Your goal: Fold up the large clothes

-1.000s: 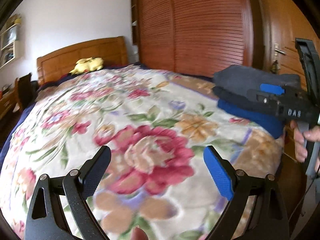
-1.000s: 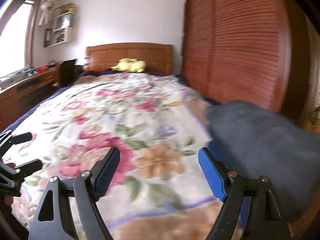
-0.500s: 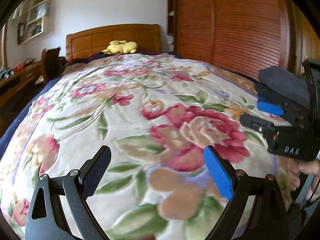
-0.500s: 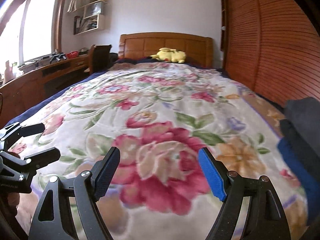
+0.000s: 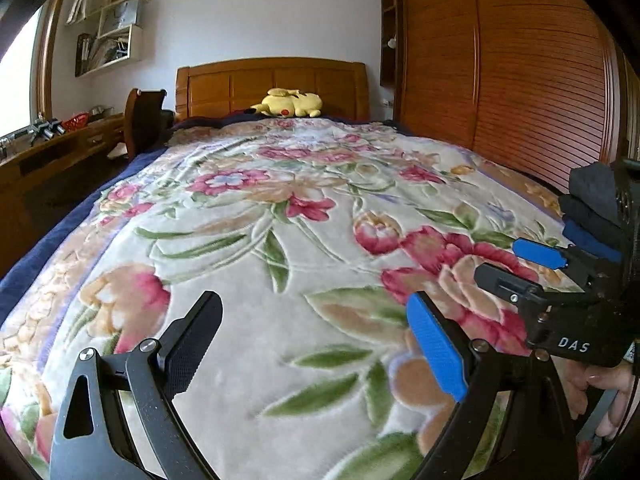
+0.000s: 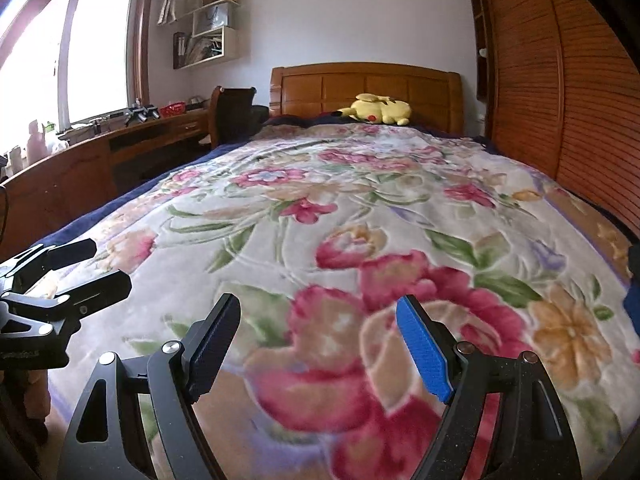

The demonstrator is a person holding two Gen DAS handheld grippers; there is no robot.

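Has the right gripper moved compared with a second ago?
Yes. The right gripper swung left, away from the folded clothes, which now sit at the frame's right edge; the headboard is nearer centre.

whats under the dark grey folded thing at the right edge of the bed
In the left wrist view the grey folded garment tops a stack: a black folded layer under it, then a blue one, on the floral blanket. The right gripper hides the stack's right side.

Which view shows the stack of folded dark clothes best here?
The left wrist view. There the stack of folded clothes sits at the bed's right edge with grey, black and blue layers visible, partly hidden behind the right tool. The right wrist view shows only a dark and blue sliver at the right frame edge.
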